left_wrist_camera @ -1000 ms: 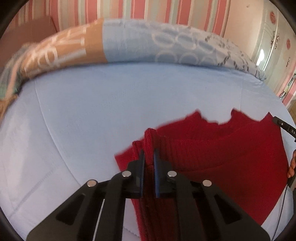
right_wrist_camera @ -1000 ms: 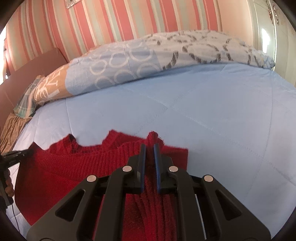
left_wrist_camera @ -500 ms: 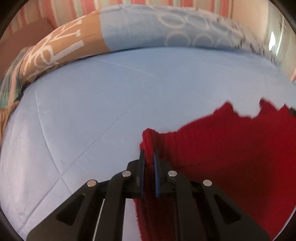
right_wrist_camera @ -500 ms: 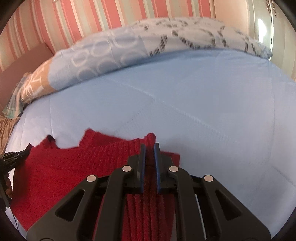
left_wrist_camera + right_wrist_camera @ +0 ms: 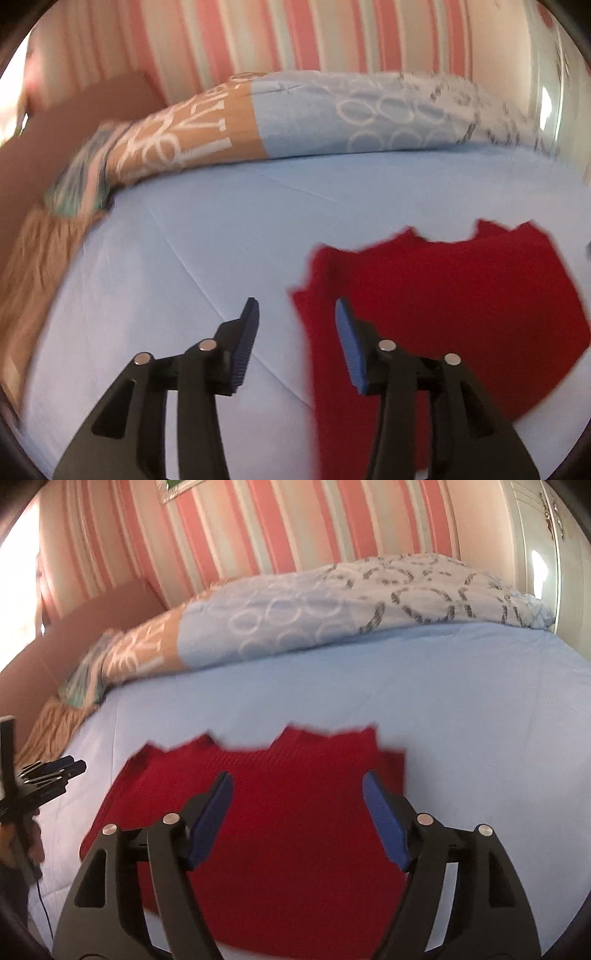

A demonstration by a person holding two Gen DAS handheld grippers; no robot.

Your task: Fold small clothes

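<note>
Both claws are standing wide apart w/ nothing between the blue pads. Left gripper (image 5: 293, 314) is hanging over the pale blue bedsheet (image 5: 192, 236), right at the left edge of the red knit garment (image 5: 436, 295); its right pad (image 5: 347, 343) is sitting over the red cloth and its left pad (image 5: 245, 339) over bare sheet (can't tell if either is touching fabric, frame is blurred).

Right gripper (image 5: 297, 794) is hovering above the same red knit garment (image 5: 280, 812), jaws spread, red cloth showing through the gap. Garment is lying flat on the bedsheet (image 5: 461, 709) w/ a jagged notched top edge pointing toward the pillows, and a folded layer showing along its right side in the right wrist view.

Patterned duvet (image 5: 332, 602) (blue w/ white rings, tan panel at the left end) is bunched along the far side of the bed under the striped pink wall (image 5: 277, 531). Left gripper (image 5: 55, 771) is also showing at the left edge of the right wrist view, near the garment's left side.
</note>
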